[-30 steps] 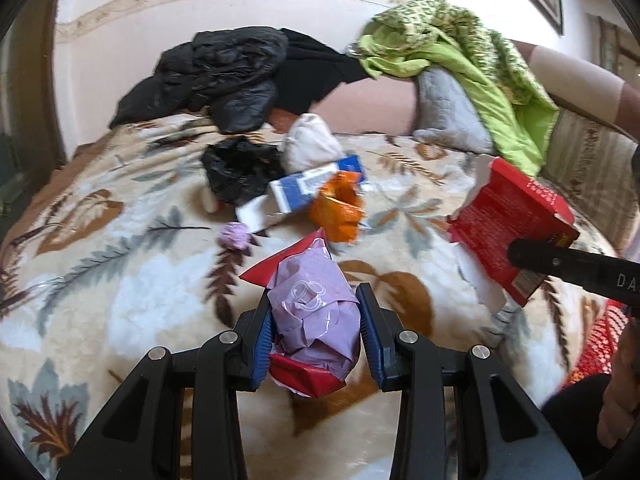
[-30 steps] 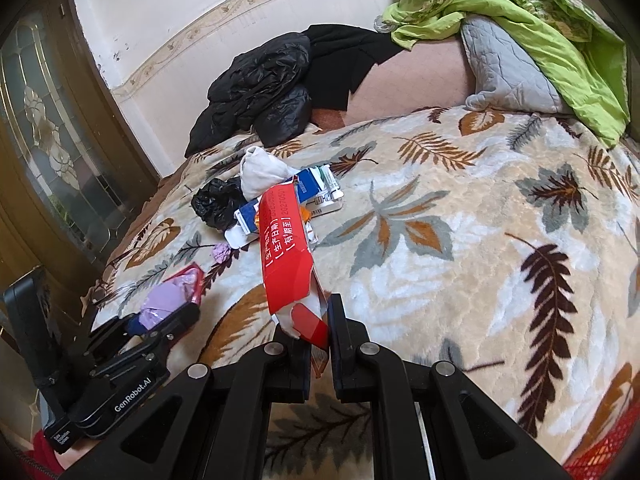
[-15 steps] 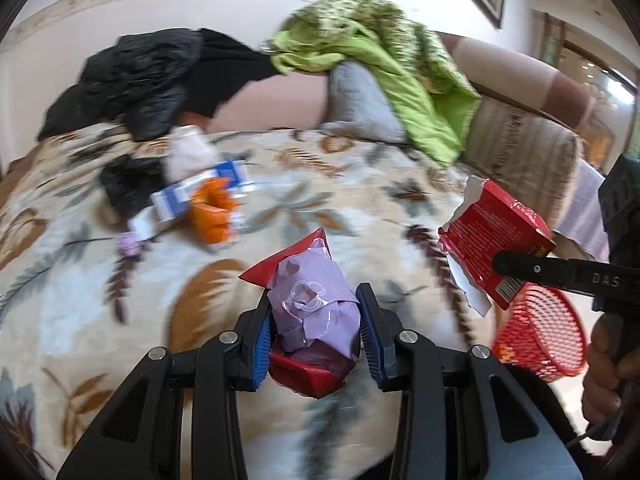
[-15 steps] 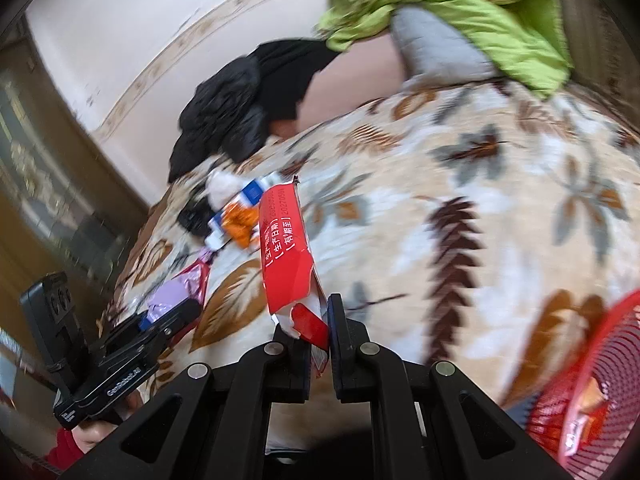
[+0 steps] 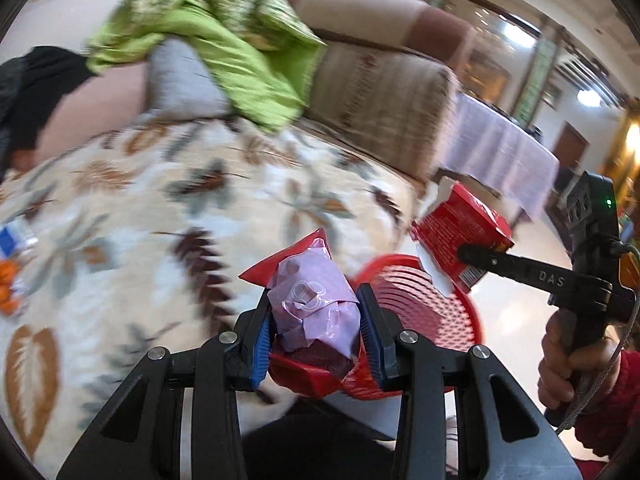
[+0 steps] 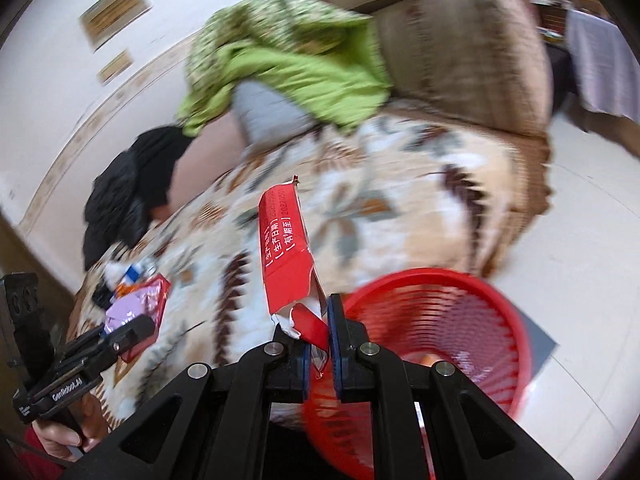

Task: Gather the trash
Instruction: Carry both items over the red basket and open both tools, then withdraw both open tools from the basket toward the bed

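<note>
My left gripper (image 5: 316,328) is shut on a crumpled purple wrapper (image 5: 312,304) with a red packet under it, held over the bed's edge next to the red mesh basket (image 5: 432,312). My right gripper (image 6: 318,336) is shut on a torn red carton (image 6: 284,252), held just left of the basket's rim (image 6: 440,276). The carton also shows in the left wrist view (image 5: 456,232), above the basket. The left gripper with its wrappers shows in the right wrist view (image 6: 132,316).
The bed's leaf-patterned blanket (image 5: 160,220) carries more trash at its far side (image 6: 128,276). A green quilt (image 5: 240,52), grey pillow and black clothes (image 6: 128,192) lie by the wall. A brown sofa arm (image 6: 472,48) stands beyond. The basket sits on pale floor (image 6: 580,220).
Both grippers have swung right, away from the trash pile, with their loads still held. The red basket has come into view under and beside them.
</note>
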Tool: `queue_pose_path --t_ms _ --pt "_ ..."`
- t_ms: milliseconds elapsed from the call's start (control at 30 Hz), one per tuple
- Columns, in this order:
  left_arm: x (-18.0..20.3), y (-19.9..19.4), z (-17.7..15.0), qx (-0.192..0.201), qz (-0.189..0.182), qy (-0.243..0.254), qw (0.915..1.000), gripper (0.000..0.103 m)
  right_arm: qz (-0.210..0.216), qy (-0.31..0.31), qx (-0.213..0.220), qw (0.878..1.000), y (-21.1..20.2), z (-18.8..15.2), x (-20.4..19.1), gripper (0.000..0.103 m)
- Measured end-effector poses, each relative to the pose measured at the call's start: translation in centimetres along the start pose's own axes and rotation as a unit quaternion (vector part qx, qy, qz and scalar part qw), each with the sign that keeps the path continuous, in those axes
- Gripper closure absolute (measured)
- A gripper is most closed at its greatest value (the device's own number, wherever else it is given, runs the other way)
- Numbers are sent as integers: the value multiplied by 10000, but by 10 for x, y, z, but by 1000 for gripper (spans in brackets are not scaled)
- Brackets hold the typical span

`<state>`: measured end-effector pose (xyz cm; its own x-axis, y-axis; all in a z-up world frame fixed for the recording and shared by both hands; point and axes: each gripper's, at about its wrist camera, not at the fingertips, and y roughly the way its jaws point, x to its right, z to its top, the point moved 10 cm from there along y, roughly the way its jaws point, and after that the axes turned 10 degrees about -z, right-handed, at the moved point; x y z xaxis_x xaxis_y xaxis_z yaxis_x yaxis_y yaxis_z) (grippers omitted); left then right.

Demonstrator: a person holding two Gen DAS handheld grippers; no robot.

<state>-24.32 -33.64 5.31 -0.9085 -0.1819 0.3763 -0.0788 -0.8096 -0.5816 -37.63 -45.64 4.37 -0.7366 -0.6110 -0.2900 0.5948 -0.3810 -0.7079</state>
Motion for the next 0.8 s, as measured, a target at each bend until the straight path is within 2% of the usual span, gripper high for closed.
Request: queue_pose_path --t_ms 167,267,367,400,467,533,700,800 --pt "47 52 1 -469 -505 165 9975 65 -289 256 29 9992 -2 2 39 94" --pt "66 75 -2 -667 -631 290 9954 64 -350 383 -60 9986 3 -2 54 92" --pt "79 89 -2 -743 -704 334 9942 49 -443 506 -139 9976 8 -6 68 92" --pt "81 90 -1 -729 -727 338 9941 44 -435 536 -159 9975 8 -7 70 90" --pt "85 88 1 -707 -770 341 9939 36 -457 619 -154 9969 8 -6 75 71" --pt "85 84 3 -647 -764 334 9944 34 -421 634 -115 9970 4 -5 76 60" --pt "70 67 3 -530 -658 112 9964 34 -342 507 35 9981 -1 3 62 60" --pt "51 51 3 -395 -451 -20 9982 34 -180 387 20 9991 3 4 43 60"
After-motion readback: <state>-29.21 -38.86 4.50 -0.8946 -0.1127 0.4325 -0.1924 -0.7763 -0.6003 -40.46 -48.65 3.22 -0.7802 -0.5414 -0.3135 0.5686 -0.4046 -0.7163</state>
